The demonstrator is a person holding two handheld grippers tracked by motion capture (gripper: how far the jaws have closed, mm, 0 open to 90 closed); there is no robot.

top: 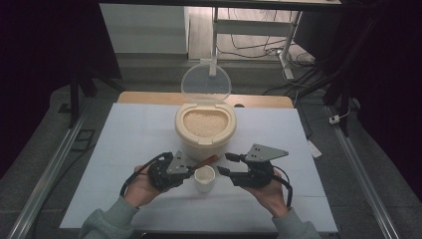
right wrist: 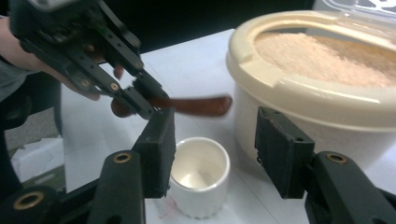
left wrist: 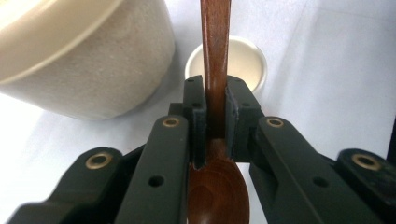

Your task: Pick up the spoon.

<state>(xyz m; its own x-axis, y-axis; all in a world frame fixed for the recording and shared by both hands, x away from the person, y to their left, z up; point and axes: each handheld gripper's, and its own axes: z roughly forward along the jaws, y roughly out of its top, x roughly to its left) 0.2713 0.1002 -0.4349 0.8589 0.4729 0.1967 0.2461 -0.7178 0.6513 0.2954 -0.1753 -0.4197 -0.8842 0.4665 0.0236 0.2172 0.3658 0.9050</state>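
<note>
- L gripper [top: 186, 172], lower centre-left of high view: jaws clamped on wooden spoon [left wrist: 215, 70] near its bowl; handle points away past jaw tips, over the white cup [top: 204, 178].
- R gripper [right wrist: 212, 140]: jaws apart, nothing held; cup just ahead between them, spoon handle above.
- Rice tub [top: 205, 124], centre, lid [top: 205, 82] flipped up, full of rice [right wrist: 322, 58].
- Cup looks empty.

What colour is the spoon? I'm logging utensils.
Dark reddish-brown, like polished wood. The spoon shows best in the left gripper view, clamped in the left gripper.
</note>
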